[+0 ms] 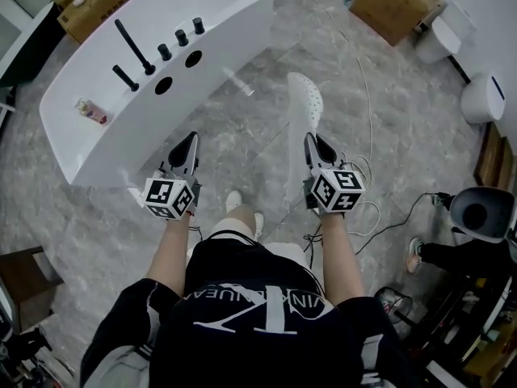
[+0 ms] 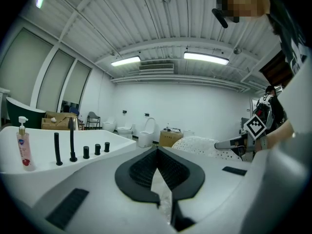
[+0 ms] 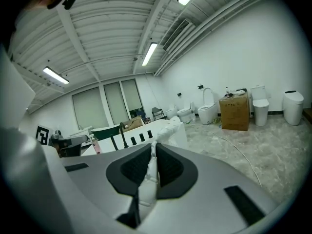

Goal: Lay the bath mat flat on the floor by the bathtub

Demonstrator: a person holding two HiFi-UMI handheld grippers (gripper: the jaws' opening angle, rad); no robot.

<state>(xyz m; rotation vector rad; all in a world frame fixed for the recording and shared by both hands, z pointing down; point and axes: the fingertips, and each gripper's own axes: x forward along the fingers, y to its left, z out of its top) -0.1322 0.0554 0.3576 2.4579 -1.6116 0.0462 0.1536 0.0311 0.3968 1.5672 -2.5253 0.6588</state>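
1. While both tools are being held out at chest height over the floor [image 1: 105, 217], the left gripper [image 1: 191, 138] is clamping shut on a thin, pale, near-transparent edge. I am judging this to be one side of the bath mat [image 1: 304, 103].
2. The right gripper [image 1: 312, 139] is pinching a thicker white fold of the same mat, with its jaws closed on it.
3. From the right gripper, the mat is running toward the upper centre of the head view. It is showing there as a narrow perforated white strip seen nearly edge-on. It is hanging in the air, not lying on the floor.
4. The bathtub [image 1: 226, 10] is occupying the upper left of the head view, with black taps [image 1: 133, 47] and a soap bottle [image 1: 91, 111] on its rim. The left gripper is sitting nearer to the tub. The bare floor alongside the tub is lying ahead of and below both tools, so I am expecting the laying-down to need a lowering forward with the mat's long axis running along the tub.
5. The stretch of mat between the two grippers is proving hard to make out, and its true outline is not readable. The floor directly below is being hidden by the person's torso.
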